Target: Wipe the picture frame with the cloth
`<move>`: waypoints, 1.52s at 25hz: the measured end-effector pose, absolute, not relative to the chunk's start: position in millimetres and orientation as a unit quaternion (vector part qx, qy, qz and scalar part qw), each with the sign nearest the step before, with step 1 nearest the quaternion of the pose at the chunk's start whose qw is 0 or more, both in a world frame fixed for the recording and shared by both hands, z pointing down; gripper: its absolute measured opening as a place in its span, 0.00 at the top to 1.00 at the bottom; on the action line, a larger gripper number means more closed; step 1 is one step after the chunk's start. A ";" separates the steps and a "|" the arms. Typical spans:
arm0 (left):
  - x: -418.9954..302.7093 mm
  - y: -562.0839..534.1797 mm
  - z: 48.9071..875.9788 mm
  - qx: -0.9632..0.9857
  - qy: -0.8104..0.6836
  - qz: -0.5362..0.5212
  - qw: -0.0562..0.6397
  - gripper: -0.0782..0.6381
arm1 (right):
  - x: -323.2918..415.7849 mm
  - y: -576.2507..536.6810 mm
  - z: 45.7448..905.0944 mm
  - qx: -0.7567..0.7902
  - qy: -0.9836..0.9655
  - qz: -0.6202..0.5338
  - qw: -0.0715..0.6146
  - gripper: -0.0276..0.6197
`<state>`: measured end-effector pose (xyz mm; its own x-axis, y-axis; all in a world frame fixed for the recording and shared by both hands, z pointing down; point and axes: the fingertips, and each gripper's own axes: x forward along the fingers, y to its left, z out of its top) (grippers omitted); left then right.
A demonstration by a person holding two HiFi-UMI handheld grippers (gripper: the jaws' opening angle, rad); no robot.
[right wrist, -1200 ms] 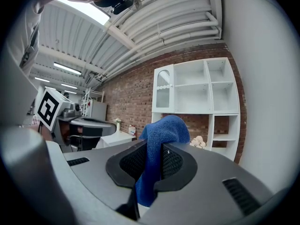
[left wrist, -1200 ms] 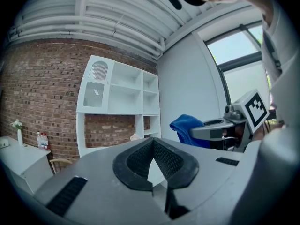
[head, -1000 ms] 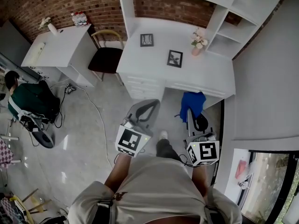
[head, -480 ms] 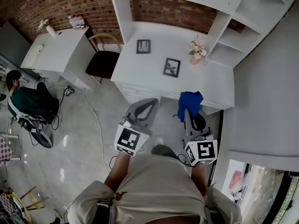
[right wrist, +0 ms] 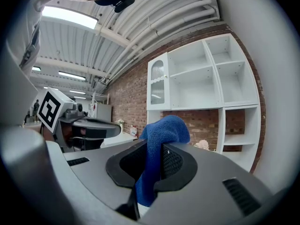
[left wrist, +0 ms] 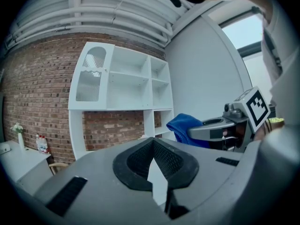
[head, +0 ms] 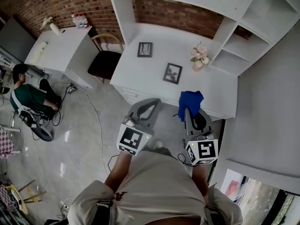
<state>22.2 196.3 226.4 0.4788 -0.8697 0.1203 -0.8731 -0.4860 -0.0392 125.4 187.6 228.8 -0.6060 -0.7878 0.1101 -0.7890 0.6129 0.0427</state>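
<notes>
Plainly the wiping had not begun, since both tools hung short of the white desk (head: 213,90) and nothing touched either frame. The right gripper (head: 191,112) had its jaws pressed on a blue cloth (head: 191,100), and the right gripper view showed the fabric bunched between the black pads and folding over above them (right wrist: 164,130). The left gripper (head: 153,102) had its jaws drawn together with nothing between them, which its own view confirmed (left wrist: 153,149). Two dark frames stood on the desk. The nearer frame (head: 173,73) stood towards the front of the desk, ahead of the cloth and a little to its left, roughly between the lines of the two grippers. The farther frame (head: 145,49) stood deeper on the desk and further left, more in line with the empty gripper. A pot of pink flowers (head: 199,55) stood just to the right of the nearer frame. That frame looked nearly square and turned slightly off the desk's front edge. Neither gripper view showed a frame at all. The cloth hand seemed best placed for the nearer frame, needing a reach forward and a touch left. The empty gripper seemed free to steady the frame from its left side, because a light standing frame would likely tip under a push.
</notes>
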 end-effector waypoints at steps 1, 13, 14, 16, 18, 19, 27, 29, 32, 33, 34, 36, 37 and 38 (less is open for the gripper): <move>23.3 192.9 228.2 0.859 -0.507 0.064 0.015 0.89 | 125.9 184.0 230.1 0.438 -0.897 0.007 0.058 0.91; 27.2 170.0 225.2 0.860 -0.505 0.068 0.011 0.89 | 128.0 162.5 231.1 0.434 -0.899 0.009 0.056 0.91; 26.8 167.5 225.3 0.860 -0.505 0.067 0.011 0.89 | 127.6 160.0 231.2 0.434 -0.899 0.008 0.056 0.91; 25.3 162.0 227.4 0.860 -0.505 0.066 0.011 0.89 | 126.1 154.9 232.5 0.435 -0.899 0.008 0.056 0.91; 23.5 155.6 230.2 0.861 -0.504 0.067 0.011 0.89 | 124.3 149.2 234.5 0.438 -0.897 0.011 0.058 0.91; 22.4 151.9 231.2 0.862 -0.503 0.067 0.012 0.89 | 123.3 145.9 235.5 0.439 -0.897 0.012 0.059 0.91; 8.8 117.3 246.1 0.866 -0.494 0.072 0.026 0.89 | 113.5 114.6 247.4 0.446 -0.892 0.020 0.067 0.91; 6.2 107.8 248.5 0.868 -0.490 0.074 0.029 0.89 | 110.3 105.9 249.8 0.446 -0.892 0.025 0.065 0.91; 2.3 91.6 252.7 0.871 -0.484 0.076 0.032 0.89 | 104.2 91.0 254.2 0.446 -0.892 0.030 0.070 0.91; 1.1 86.3 254.9 0.873 -0.481 0.076 0.032 0.89 | 101.7 86.5 256.0 0.444 -0.893 0.029 0.070 0.91; -0.2 81.2 257.3 0.874 -0.478 0.077 0.032 0.89 | 99.4 82.2 257.8 0.441 -0.894 0.029 0.070 0.91; -3.0 70.7 262.6 0.877 -0.472 0.080 0.033 0.89 | 95.8 73.0 261.9 0.442 -0.893 0.031 0.075 0.91; -4.6 65.0 265.5 0.879 -0.469 0.081 0.034 0.89 | 94.6 67.6 264.1 0.445 -0.892 0.033 0.079 0.91; -6.5 59.0 268.5 0.880 -0.466 0.082 0.037 0.89 | 93.3 62.0 266.3 0.447 -0.890 0.035 0.082 0.91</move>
<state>-6.5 59.0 268.5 0.5515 -0.8149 0.1779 -0.8269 -0.5622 -0.0118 93.3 62.0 266.3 -0.5864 -0.7902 0.1780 -0.8018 0.5975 0.0113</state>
